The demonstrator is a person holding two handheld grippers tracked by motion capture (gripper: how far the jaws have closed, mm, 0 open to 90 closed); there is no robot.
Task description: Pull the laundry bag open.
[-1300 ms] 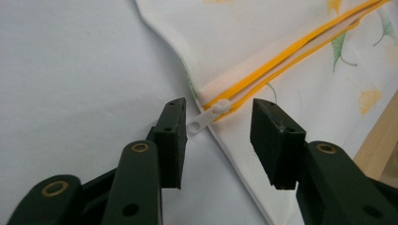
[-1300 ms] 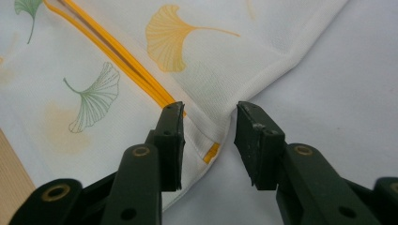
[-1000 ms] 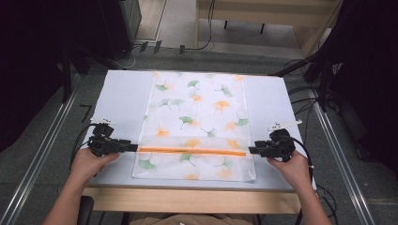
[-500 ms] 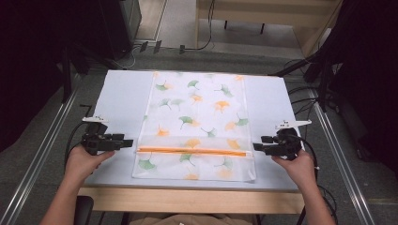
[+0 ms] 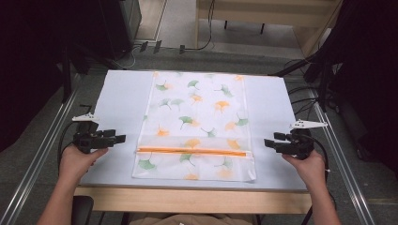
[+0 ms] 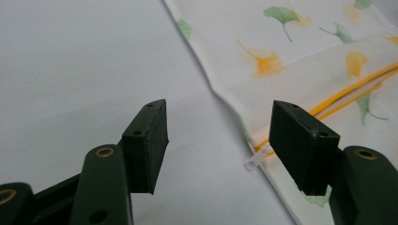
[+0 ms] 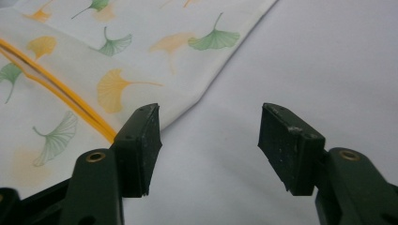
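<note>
Ginkgo-print pouch (image 5: 197,124) lies flat on the grey counter (image 5: 117,93) between the two tools, its orange zipper (image 5: 192,151) running crosswise from one tool toward the other. Left tool (image 5: 121,138) and right tool (image 5: 266,143) each sit just beside an end of that zipper, clear of the fabric; both have just been spreading their jaws, nothing between them. The release looks finished, so ease both tools level and outward without snagging the white zipper pull (image 6: 256,161) ahead of the left tool.

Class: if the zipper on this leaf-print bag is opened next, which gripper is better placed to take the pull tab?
Probably the left gripper: the pull tab lies between its open jaws at the bag's near edge.
</note>
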